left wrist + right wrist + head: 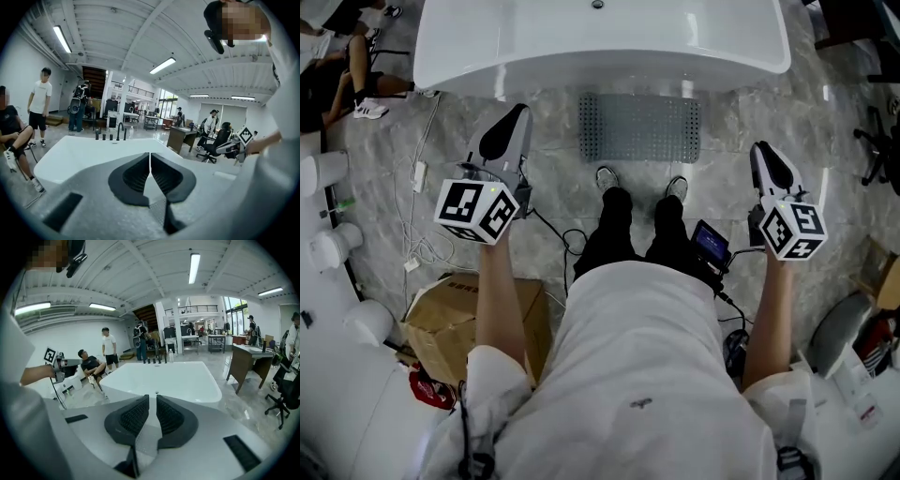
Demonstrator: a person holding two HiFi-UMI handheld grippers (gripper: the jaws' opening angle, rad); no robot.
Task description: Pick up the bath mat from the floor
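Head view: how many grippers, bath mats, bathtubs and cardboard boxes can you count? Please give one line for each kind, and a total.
grippers: 2 (left gripper, right gripper)
bath mat: 1
bathtub: 1
cardboard box: 1
total: 5

The right tongs (153, 397), closed and empty, face a white bathtub (164, 378).

White bathtub (600, 42) ahead of left gripper (521, 111) and right gripper (756, 147). Cardboard box (441, 314) on floor behind left gripper. Black office chair (282, 401) to right gripper's right.
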